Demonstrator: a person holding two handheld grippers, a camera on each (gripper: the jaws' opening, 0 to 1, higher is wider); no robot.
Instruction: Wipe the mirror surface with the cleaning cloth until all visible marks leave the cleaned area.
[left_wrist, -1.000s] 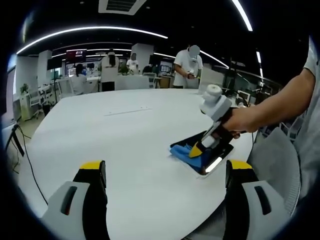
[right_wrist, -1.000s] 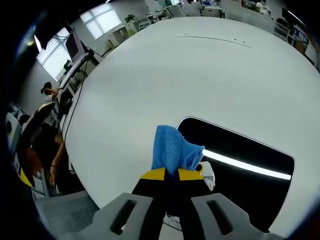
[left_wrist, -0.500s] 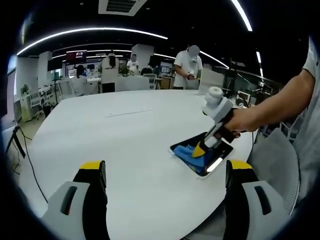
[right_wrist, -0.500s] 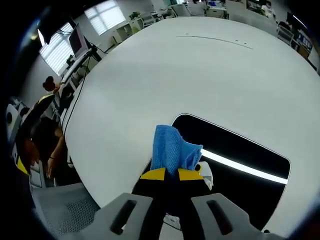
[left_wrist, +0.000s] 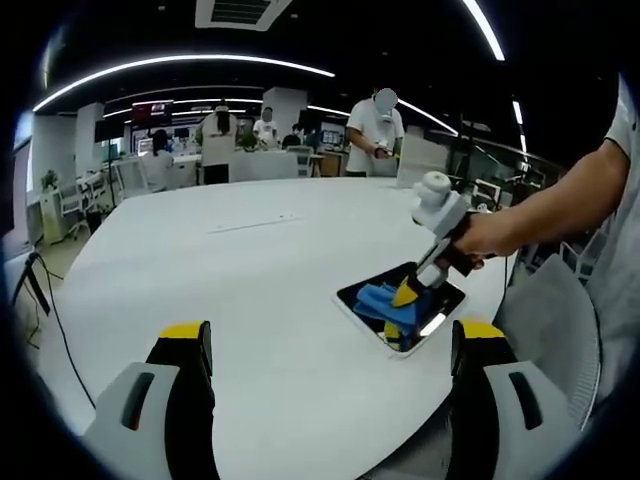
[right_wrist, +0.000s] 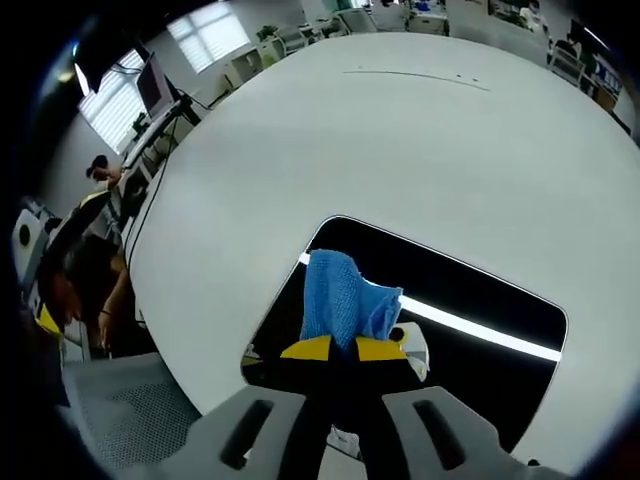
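A dark rectangular mirror (right_wrist: 480, 290) lies flat on the round white table (right_wrist: 400, 140), reflecting a bright ceiling strip. My right gripper (right_wrist: 343, 347) is shut on a blue cleaning cloth (right_wrist: 340, 300), which presses onto the mirror's near left part. From the left gripper view, the right gripper (left_wrist: 407, 294) with yellow tips comes down on the blue cloth (left_wrist: 378, 299) over the mirror (left_wrist: 440, 305) near the table's right edge, held by a person's hand. My left gripper (left_wrist: 330, 345) hangs open above the table, well left of the mirror, with nothing between its jaws.
Grey mesh chairs (left_wrist: 555, 320) stand at the table's right edge, and another chair (right_wrist: 110, 420) sits below the mirror side. Several people (left_wrist: 378, 130) stand at desks behind the table. A cable (left_wrist: 50, 300) trails off the table's left side.
The right gripper has slid the blue cloth further onto the mirror, away from its left edge toward the middle. My left gripper has held still.
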